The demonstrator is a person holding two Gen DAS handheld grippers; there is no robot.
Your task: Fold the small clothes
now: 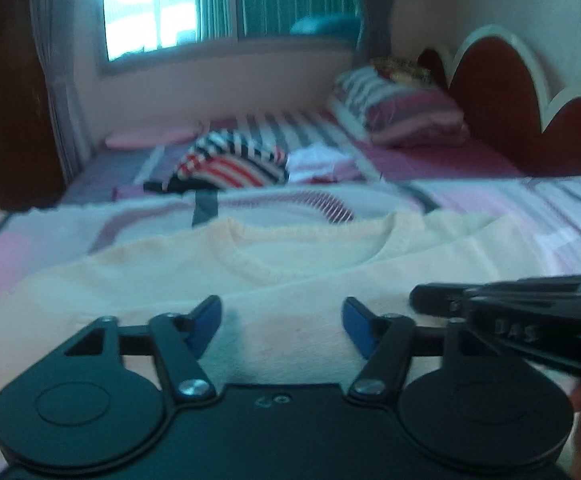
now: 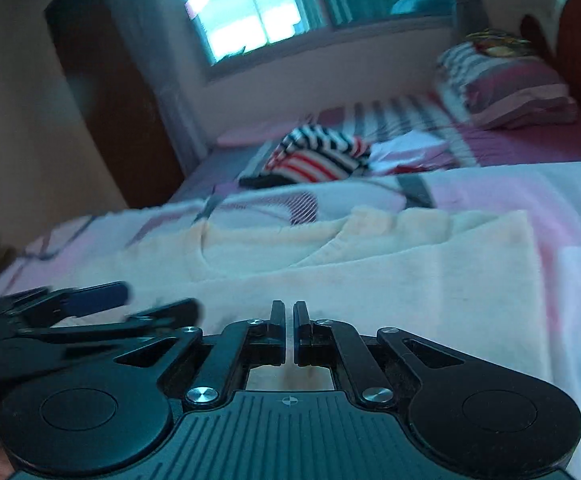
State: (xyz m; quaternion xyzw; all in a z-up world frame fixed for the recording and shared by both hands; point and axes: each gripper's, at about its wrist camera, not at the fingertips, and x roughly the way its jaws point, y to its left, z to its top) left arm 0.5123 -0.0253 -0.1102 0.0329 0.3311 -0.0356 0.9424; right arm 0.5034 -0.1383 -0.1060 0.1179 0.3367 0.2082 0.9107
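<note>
Bed (image 1: 490, 208) under cream top (image 1: 290, 272) | left hand-held gripper (image 1: 282, 320) low, apart | right hand-held gripper (image 2: 289, 320) together, empty

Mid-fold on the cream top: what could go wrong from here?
1. The left gripper is open over the cream top with no cloth pinched, so the folded layer may slide back.
2. The right gripper is shut; no cloth shows clearly between its fingers, so a pull may lift nothing.
3. Both grippers sit close together; they may knock each other.
</note>
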